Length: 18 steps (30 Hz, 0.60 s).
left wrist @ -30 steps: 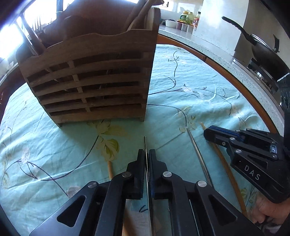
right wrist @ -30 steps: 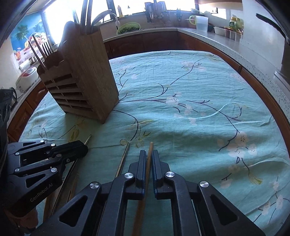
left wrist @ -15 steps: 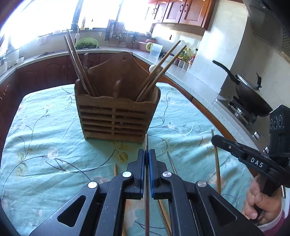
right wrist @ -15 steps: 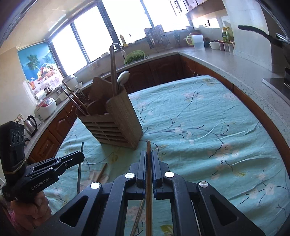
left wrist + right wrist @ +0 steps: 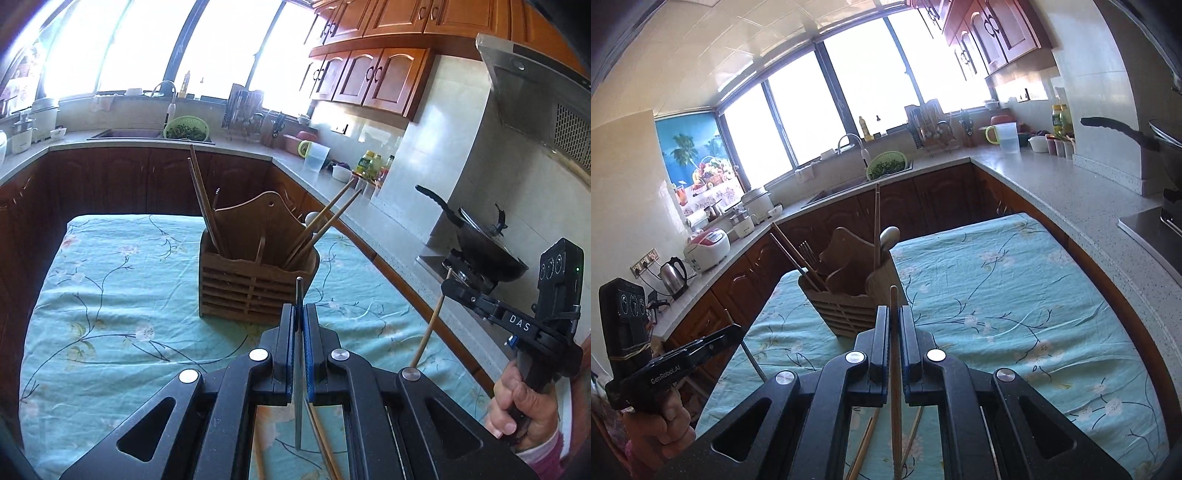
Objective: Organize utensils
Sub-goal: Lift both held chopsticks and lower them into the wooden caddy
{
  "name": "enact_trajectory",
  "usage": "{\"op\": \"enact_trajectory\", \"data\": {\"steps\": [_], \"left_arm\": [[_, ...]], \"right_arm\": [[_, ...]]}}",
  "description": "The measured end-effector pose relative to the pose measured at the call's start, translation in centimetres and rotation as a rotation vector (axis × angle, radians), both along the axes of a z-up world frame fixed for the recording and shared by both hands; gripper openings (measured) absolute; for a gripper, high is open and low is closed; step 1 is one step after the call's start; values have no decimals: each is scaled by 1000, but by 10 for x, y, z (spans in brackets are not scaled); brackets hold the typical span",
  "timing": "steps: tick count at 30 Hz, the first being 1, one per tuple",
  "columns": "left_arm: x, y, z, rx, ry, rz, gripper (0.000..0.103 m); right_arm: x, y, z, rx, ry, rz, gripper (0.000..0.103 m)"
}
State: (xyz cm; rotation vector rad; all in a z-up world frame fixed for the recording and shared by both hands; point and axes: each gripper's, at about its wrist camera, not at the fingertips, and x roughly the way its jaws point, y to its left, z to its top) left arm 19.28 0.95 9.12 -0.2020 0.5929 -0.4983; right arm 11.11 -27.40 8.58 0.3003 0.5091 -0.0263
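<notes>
both grippers raised | metal chopstick (image 5: 298, 295), wooden chopstick (image 5: 894, 306) lifted off table

Right gripper (image 5: 894, 314) clamped on wooden chopstick (image 5: 894, 354), tip toward holder (image 5: 849, 295). Left gripper (image 5: 733, 334) left of holder, gripping metal chopstick (image 5: 753, 360).

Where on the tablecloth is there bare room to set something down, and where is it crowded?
Free: the tablecloth between the wooden holder and the counter edge, and left of the holder. Crowded: the near edge under both grippers, where loose chopsticks lie.
</notes>
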Motion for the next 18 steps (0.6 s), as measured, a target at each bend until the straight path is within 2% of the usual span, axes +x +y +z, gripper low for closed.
{"op": "enact_trajectory", "data": {"steps": [18], "left_arm": [[-6,28,14,-43,-59,59,2]], "right_arm": [[8,12,22,-13,-66,12,5]]}}
